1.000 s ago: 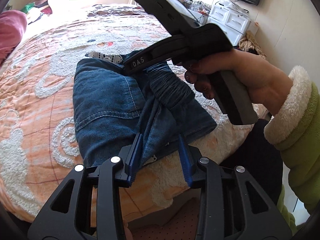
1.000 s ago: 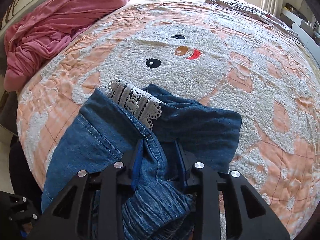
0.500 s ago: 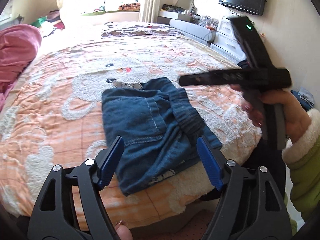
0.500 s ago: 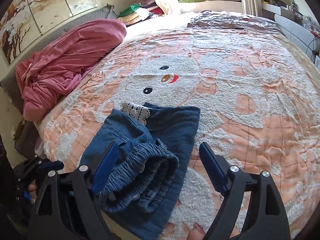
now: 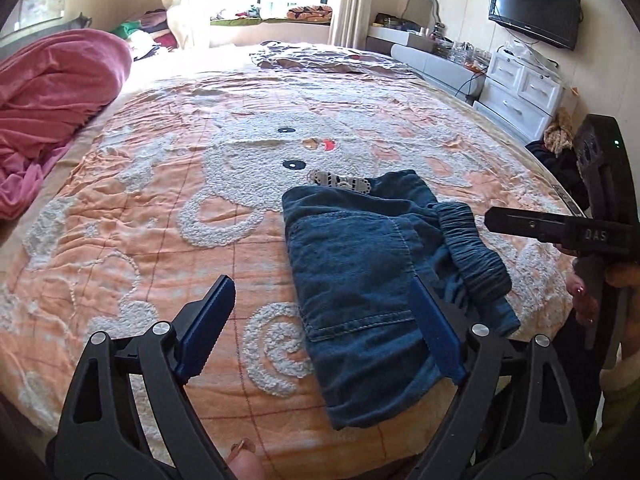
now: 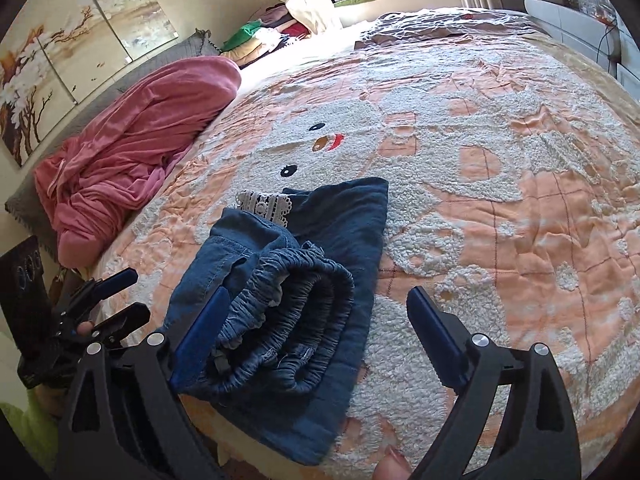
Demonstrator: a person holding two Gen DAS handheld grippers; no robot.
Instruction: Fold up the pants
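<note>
Blue pads line the fingers of my left hand-held gripper (image 5: 322,326), whose jaws have just been opening and now stand wide apart with nothing between them; one pad (image 5: 434,330) hangs in front of the near part of the pants without pressing on the cloth. My right hand-held gripper (image 6: 314,332) has likewise just been opening and is spread wide, gripping nothing, its left pad (image 6: 200,334) close beside the gathered waistband.

From the left wrist view I see the right hand-held gripper's black body at the far right edge, held in a hand (image 5: 612,292) with painted nails. From the right wrist view the left hand-held gripper shows at the lower left, jaws apart.

Just beyond both sets of fingers lie the pants (image 5: 372,276), dark blue denim, folded into a compact bundle near the edge of the bed (image 5: 160,184). The elastic waistband (image 6: 288,312) sits bunched on top at the near side, and a strip of white lace trim (image 6: 264,204) pokes out at the far side.

They rest on an orange bedspread with a white fleecy cartoon face. Well apart, at the left side of the bed, a pink blanket (image 6: 136,136) is heaped. Against the far right wall stand a white drawer unit (image 5: 520,88) and a wall-mounted television (image 5: 534,8).
</note>
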